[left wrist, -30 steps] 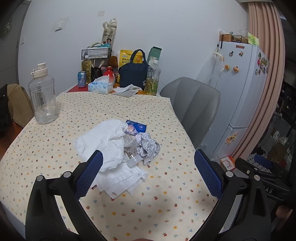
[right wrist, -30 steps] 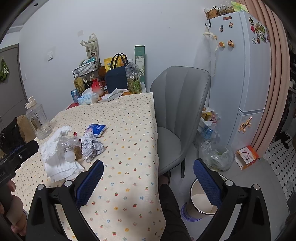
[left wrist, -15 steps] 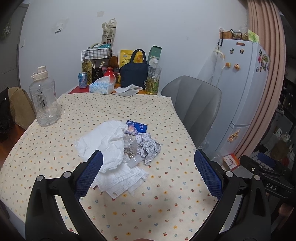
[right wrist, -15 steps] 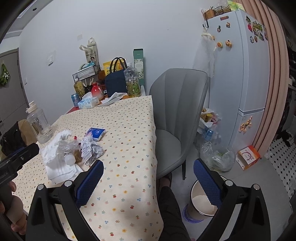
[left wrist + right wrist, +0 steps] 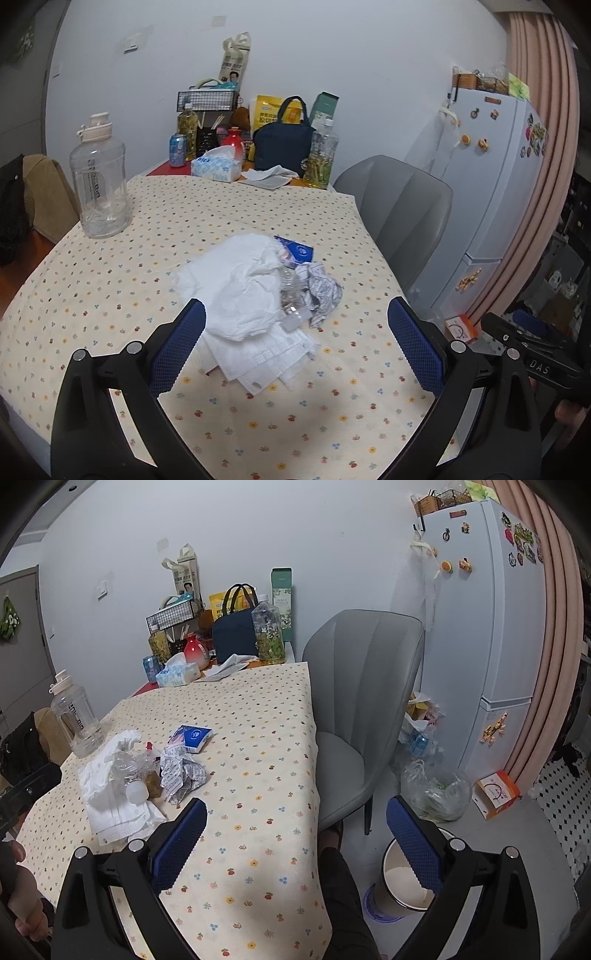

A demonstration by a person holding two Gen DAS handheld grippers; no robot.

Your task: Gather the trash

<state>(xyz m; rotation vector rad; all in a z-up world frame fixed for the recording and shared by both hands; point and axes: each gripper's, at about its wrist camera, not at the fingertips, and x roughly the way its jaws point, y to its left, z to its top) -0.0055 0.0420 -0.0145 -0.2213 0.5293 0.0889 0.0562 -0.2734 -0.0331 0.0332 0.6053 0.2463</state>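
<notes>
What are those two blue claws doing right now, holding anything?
Left gripper: open, holding nothing, above the trash pile.
Right gripper: open, holding nothing, over the table edge.

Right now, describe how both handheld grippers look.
Left gripper and right gripper match: black plastic frames with silver screws, each with two fingers faced in blue textured pads. The left view shows white "DAS" lettering on the other gripper's body.
</notes>
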